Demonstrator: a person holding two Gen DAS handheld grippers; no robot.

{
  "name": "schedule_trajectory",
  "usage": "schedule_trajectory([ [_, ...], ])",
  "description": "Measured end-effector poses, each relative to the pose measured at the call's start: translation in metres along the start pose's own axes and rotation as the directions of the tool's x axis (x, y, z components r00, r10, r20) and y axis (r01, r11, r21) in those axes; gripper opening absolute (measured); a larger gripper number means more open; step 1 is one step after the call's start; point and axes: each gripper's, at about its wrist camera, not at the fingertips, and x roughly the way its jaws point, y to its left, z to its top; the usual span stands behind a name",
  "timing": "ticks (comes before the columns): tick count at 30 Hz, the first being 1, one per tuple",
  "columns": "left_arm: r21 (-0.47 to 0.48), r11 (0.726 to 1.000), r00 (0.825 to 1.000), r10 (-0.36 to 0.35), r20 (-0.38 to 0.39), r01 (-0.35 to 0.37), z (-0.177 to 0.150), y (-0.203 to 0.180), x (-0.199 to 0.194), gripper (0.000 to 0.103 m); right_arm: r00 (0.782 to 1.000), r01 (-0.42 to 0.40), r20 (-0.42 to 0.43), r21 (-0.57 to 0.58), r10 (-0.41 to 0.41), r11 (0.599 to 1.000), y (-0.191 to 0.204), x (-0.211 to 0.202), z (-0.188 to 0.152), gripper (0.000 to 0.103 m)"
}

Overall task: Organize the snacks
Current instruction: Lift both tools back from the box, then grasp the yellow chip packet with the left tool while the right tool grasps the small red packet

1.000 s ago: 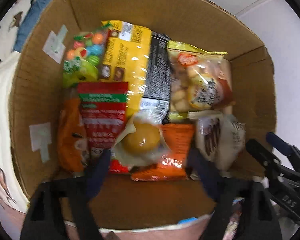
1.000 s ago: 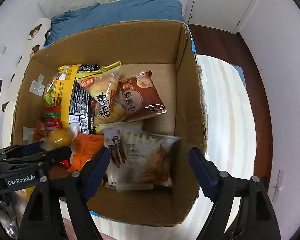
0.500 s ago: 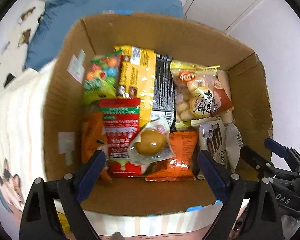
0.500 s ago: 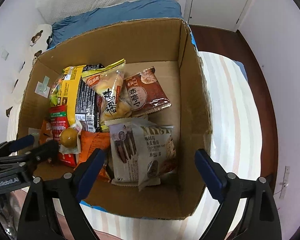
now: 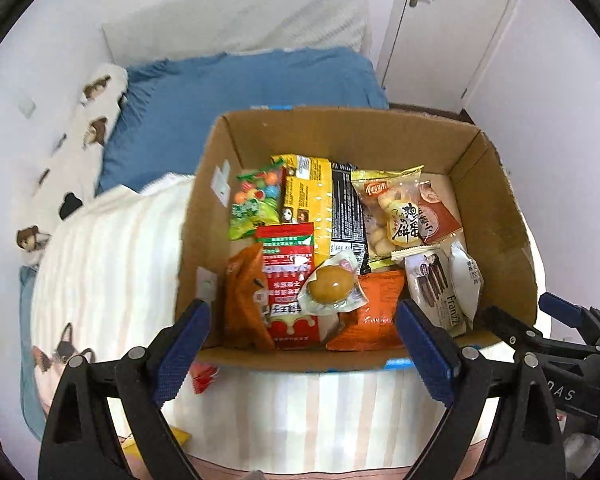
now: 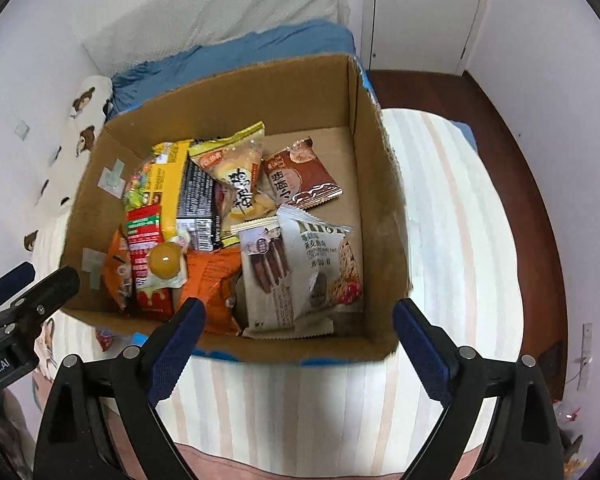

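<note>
A cardboard box (image 5: 340, 128) stands on a striped bed cover and holds several snack packs: a yellow round cake in clear wrap (image 5: 332, 286), a red pack (image 5: 288, 280), an orange pack (image 5: 376, 304), a yellow-black pack (image 5: 320, 200), a biscuit bag (image 5: 396, 216) and a white Franzz pack (image 5: 432, 288). The box also shows in the right wrist view (image 6: 364, 92), with a white oat-bar pack (image 6: 324, 264) inside. My left gripper (image 5: 302, 360) is open and empty above the box's near edge. My right gripper (image 6: 296, 348) is open and empty, also near the front edge.
A small red wrapper (image 5: 202, 376) and a yellow pack (image 5: 152, 444) lie on the striped cover (image 5: 112, 264) left of the box. A blue pillow (image 5: 228, 92) lies behind the box. A white door (image 5: 452, 20) and brown floor (image 6: 512, 152) are at the right.
Both grippers have pulled back and up out of the box, so the whole box and the bed around it now show. The snacks in the box have not moved.
</note>
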Motion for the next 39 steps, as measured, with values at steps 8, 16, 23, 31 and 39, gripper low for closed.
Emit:
schedule_trajectory([
  [8,0.013,1.0,0.992,0.021,0.124,-0.023,-0.032,-0.003,-0.054,0.095,0.992,0.007,0.127,-0.032,-0.002,0.999,0.013,-0.055,-0.034,0.097],
  [16,0.016,1.0,0.978,0.017,0.21,-0.021,-0.063,-0.006,-0.105,0.095,0.971,-0.001,0.238,-0.035,0.009,0.999,0.017,-0.113,-0.069,0.099],
  [23,0.014,1.0,0.967,0.007,0.256,-0.01,-0.083,-0.003,-0.134,0.095,0.952,-0.016,0.306,-0.019,0.021,1.0,0.013,-0.152,-0.094,0.099],
  [31,-0.004,1.0,0.963,-0.005,0.269,0.006,-0.099,0.001,-0.148,0.095,0.938,-0.044,0.344,0.006,0.039,0.999,0.008,-0.178,-0.111,0.099],
  [39,-0.042,0.999,0.973,0.02,0.229,-0.011,-0.114,0.018,-0.134,0.095,0.948,-0.084,0.311,0.028,0.071,0.996,0.007,-0.161,-0.12,0.1],
])
